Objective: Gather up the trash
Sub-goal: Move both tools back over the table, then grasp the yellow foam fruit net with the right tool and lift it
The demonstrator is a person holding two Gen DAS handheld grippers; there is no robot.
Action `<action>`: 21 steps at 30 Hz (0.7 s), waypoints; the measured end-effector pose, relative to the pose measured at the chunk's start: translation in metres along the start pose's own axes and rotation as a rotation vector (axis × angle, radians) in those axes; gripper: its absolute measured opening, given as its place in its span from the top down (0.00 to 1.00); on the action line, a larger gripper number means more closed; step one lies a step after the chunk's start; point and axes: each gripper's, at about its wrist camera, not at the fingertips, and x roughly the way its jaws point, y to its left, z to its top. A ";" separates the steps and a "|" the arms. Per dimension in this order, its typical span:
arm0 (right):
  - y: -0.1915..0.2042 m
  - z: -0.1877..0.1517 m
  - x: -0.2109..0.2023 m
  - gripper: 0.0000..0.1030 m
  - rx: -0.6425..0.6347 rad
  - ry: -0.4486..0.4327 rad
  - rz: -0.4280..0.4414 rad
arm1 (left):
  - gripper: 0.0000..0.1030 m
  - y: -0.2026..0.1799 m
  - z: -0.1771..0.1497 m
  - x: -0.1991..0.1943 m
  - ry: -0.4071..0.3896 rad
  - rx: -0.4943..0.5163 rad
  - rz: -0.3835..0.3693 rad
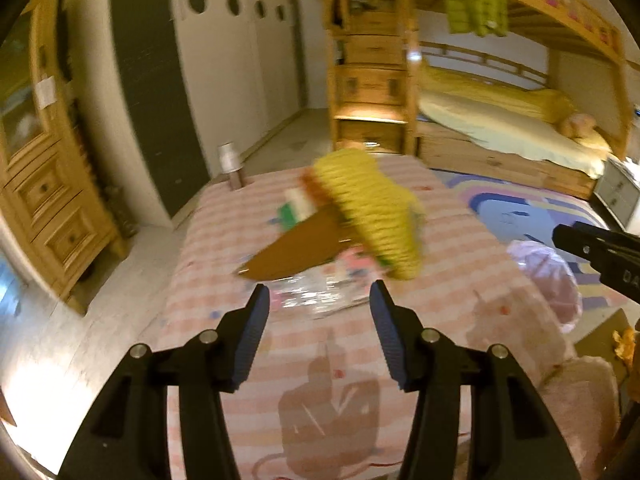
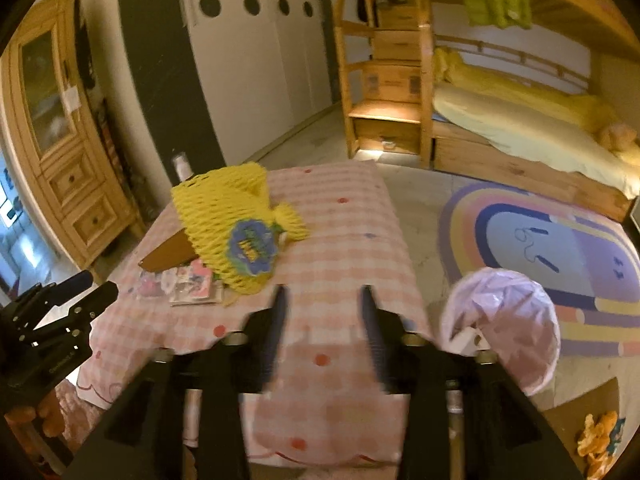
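Observation:
A pile of trash lies on the pink checked bed (image 1: 224,280): yellow foam netting (image 1: 368,208) (image 2: 224,216) with a blue sticker (image 2: 252,246), a brown cardboard piece (image 1: 296,248) (image 2: 168,254) and clear plastic wrappers (image 1: 316,296) (image 2: 188,286). My left gripper (image 1: 318,300) is open and empty, just short of the wrappers. My right gripper (image 2: 322,296) is open and empty above the bed, to the right of the pile. A bin lined with a pale pink bag (image 2: 504,320) (image 1: 548,276) stands on the floor right of the bed.
A spray can (image 1: 230,164) stands at the bed's far left corner. A wooden cabinet (image 1: 44,184) is on the left, a bunk bed (image 2: 520,120) at the back right, a rainbow rug (image 2: 540,232) on the floor. Orange peel scraps (image 2: 596,440) lie at lower right.

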 end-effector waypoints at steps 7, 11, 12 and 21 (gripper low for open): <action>0.048 0.010 0.039 0.41 -0.106 0.013 0.030 | 0.42 0.050 0.000 0.026 0.037 -0.087 0.072; 0.066 0.013 0.054 0.41 -0.154 0.017 0.044 | 0.42 0.061 0.001 0.036 0.045 -0.110 0.069; 0.071 0.014 0.057 0.41 -0.167 0.017 0.048 | 0.42 0.063 0.001 0.038 0.047 -0.112 0.069; 0.112 0.025 0.098 0.24 -0.276 0.011 0.008 | 0.39 0.078 0.000 0.057 0.064 -0.144 0.074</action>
